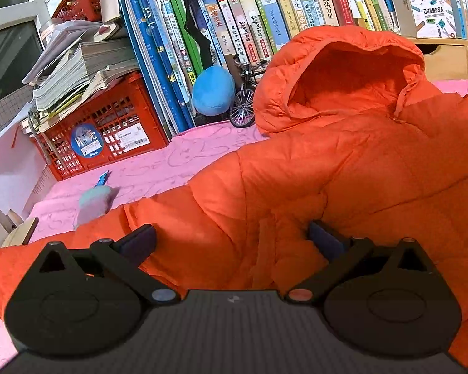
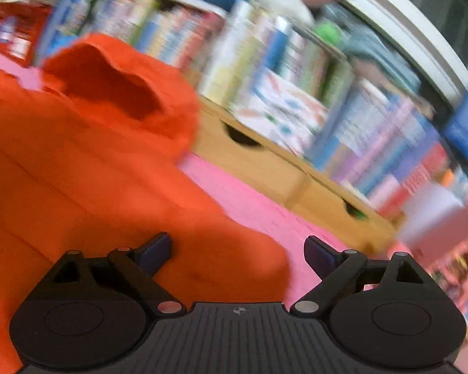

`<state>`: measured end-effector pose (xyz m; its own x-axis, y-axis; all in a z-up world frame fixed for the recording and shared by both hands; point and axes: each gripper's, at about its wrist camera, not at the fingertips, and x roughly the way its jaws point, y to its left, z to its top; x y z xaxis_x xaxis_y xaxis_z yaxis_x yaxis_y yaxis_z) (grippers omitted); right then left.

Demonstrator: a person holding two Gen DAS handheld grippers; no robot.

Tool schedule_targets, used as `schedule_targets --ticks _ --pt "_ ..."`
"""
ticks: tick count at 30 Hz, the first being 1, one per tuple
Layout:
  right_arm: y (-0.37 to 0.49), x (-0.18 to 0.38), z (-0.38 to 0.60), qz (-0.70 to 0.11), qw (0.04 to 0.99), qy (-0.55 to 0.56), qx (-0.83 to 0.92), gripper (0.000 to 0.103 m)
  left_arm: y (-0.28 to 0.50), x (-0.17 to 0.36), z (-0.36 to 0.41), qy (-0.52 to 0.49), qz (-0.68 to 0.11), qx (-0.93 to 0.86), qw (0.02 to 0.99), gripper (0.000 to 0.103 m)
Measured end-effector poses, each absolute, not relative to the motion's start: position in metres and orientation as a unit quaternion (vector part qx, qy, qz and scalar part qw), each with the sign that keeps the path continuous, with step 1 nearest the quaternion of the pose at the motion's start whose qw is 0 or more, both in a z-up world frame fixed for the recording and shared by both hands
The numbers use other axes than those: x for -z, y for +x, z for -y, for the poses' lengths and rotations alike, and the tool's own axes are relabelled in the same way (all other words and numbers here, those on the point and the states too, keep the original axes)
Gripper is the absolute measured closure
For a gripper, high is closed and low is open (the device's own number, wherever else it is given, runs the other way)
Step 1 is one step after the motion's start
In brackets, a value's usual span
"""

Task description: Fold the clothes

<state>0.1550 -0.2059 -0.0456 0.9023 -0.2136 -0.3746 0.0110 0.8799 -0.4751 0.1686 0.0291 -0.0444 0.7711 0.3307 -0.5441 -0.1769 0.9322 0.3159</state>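
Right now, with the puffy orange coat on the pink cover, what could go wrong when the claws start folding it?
1. The orange coat is puffy and looks slippery, so it might slide out of the open left claw or spring back open.
2. The tiny bicycle stands right beside the hood; swinging the hood could knock it over.
3. The small toy touches the sleeve, so folding that sleeve might drag it along.

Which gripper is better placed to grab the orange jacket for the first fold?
Probably left: the left gripper is open with the orange jacket bunched between its fingers; the right gripper is open at the hem edge.
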Motion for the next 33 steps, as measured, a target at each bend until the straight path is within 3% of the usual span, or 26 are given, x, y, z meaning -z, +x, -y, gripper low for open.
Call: schedule_targets --ticks 8,13,16,20,22,25,27,33 --pt "0.160 0.051 0.240 -0.250 0.927 -0.231 0.155 0.011 0.169 0.045 -0.029 0.123 -0.310 -0.134 0.933 0.000" --pt "0.141 0.024 0.230 -0.217 0.937 -0.203 0.184 0.017 0.168 0.045 -0.026 0.134 -0.307 -0.138 0.932 0.000" --pt "0.127 -0.003 0.204 -0.190 0.971 -0.125 0.078 0.015 0.168 0.045 -0.027 0.132 -0.307 -0.138 0.932 0.000" --pt "0.137 -0.017 0.164 -0.235 0.961 0.055 -0.135 0.014 0.168 0.045 -0.028 0.131 -0.308 -0.137 0.932 0.000" --pt "0.149 -0.010 0.144 -0.262 0.943 0.094 -0.181 0.014 0.168 0.045 -0.028 0.130 -0.308 -0.137 0.932 0.000" --pt "0.163 0.016 0.120 -0.302 0.943 0.018 -0.141 0.016 0.168 0.045 -0.028 0.129 -0.308 -0.137 0.932 0.000" --pt "0.166 0.032 0.123 -0.311 0.942 -0.029 -0.124 0.012 0.168 0.045 -0.029 0.127 -0.309 -0.136 0.933 0.000" --pt "0.178 0.037 0.186 -0.313 0.948 -0.044 -0.025 0.012 0.169 0.045 -0.031 0.122 -0.310 -0.134 0.933 0.000"
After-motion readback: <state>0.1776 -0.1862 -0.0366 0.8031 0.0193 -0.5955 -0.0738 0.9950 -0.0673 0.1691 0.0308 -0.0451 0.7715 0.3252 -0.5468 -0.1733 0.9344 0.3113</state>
